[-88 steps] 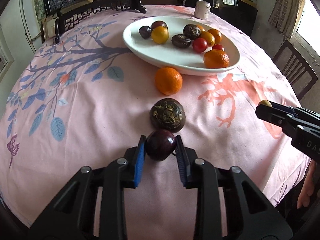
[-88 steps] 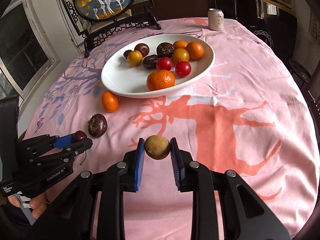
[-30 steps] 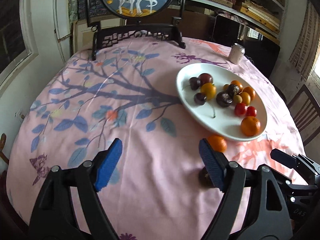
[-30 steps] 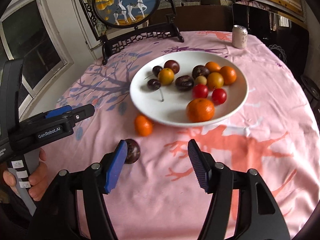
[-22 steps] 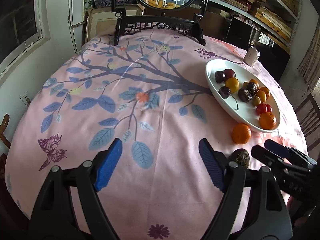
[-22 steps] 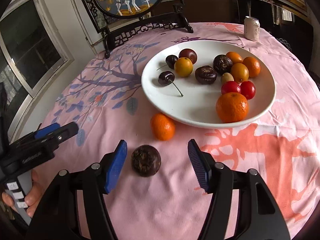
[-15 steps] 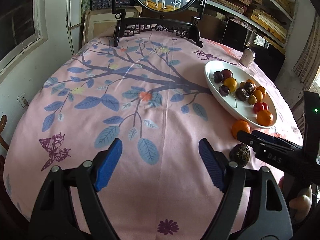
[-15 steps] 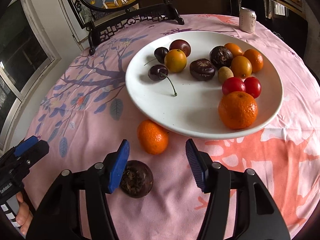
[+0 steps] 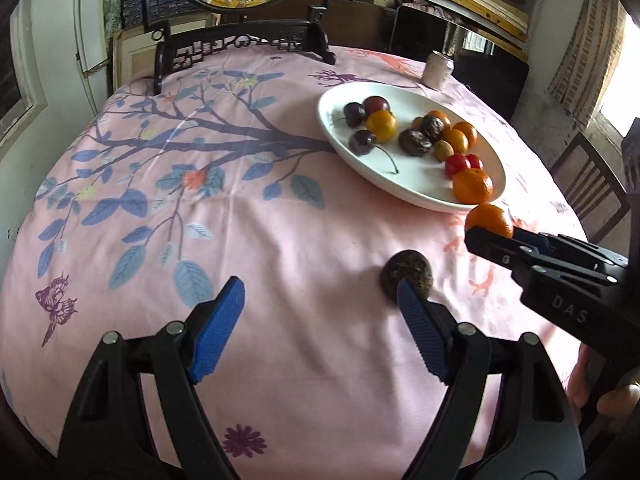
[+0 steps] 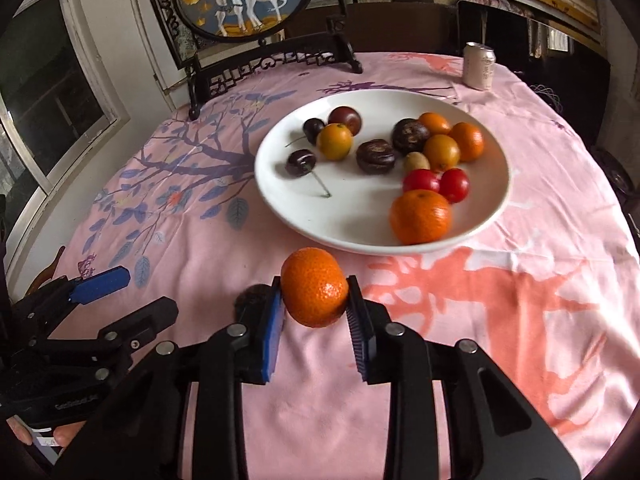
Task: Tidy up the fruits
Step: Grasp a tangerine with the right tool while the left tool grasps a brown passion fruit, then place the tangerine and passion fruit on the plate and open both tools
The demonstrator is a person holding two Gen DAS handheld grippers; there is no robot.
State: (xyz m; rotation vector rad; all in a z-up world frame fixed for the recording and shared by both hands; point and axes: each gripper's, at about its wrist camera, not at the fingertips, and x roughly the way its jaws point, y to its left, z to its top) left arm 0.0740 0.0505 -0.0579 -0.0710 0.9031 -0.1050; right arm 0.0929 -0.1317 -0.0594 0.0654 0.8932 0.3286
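Note:
My right gripper is shut on a small orange mandarin just in front of the white plate, which holds several fruits. A dark wrinkled passion fruit lies on the cloth behind the right gripper's left finger, mostly hidden. In the left wrist view my left gripper is wide open and empty above the cloth; the passion fruit sits by its right fingertip. The right gripper with the mandarin shows at the right, near the plate.
A pink tablecloth with a tree print covers the round table. A drinks can stands beyond the plate. A framed round deer picture on a black stand stands at the table's far edge. A wooden chair stands at the right.
My right gripper has closed on the mandarin that lay on the cloth before the plate. My left gripper stays open and has shifted towards the passion fruit.

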